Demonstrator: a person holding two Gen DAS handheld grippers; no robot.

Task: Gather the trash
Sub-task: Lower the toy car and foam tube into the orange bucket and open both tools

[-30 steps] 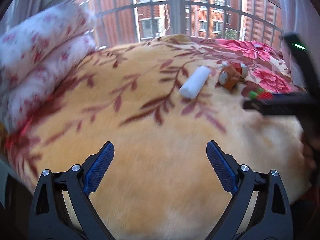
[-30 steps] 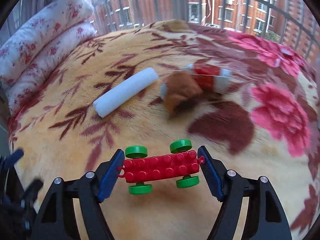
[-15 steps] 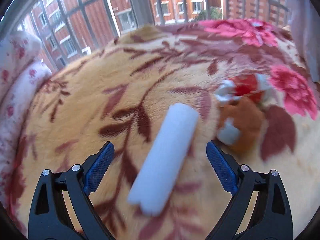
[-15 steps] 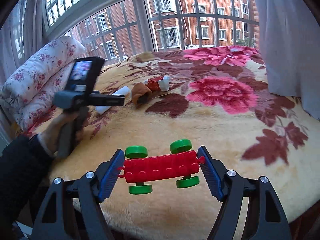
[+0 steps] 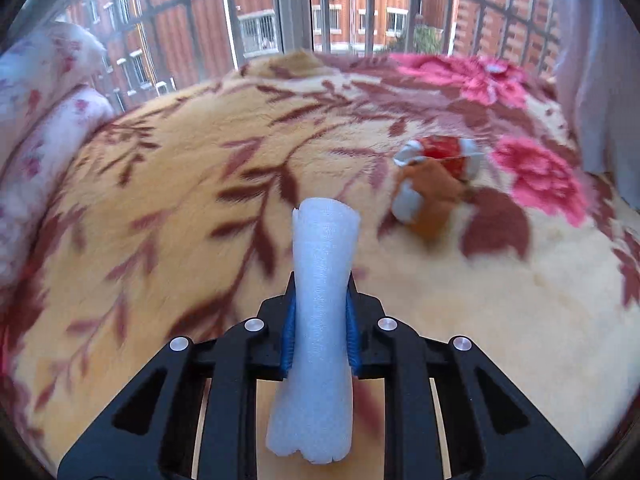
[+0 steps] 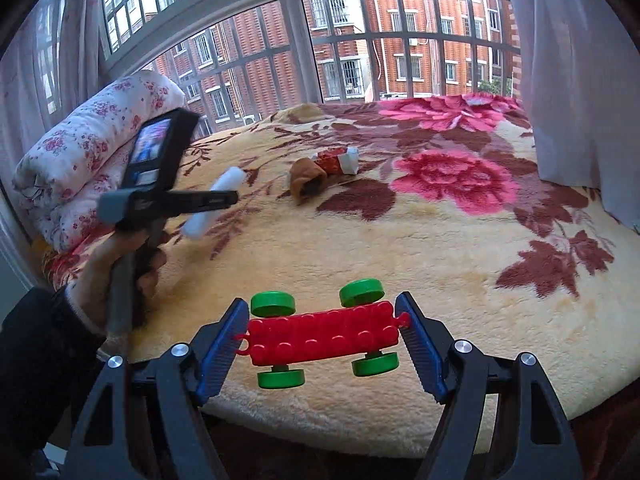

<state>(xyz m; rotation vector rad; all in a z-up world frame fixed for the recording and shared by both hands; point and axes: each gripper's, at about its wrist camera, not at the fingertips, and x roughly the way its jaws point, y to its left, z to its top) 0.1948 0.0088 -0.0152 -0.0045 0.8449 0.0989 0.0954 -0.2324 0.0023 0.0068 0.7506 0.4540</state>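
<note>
Here the left tool point(image 5: 320, 320) pinches the foam roll point(image 5: 320, 300) mid-blanket point(image 5: 520, 320), clear of edges.

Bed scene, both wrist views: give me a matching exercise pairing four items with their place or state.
Items:
1. white foam roll
2. red toy car base
3. brown and red wrapper pile
4. floral folded quilt

Places or states:
A. lying loose on the blanket
B. clamped in the left claw
C. stacked at the bed's edge by the window
D. held between the right claw's pads

Pairs: 1-B, 2-D, 3-A, 4-C
</note>
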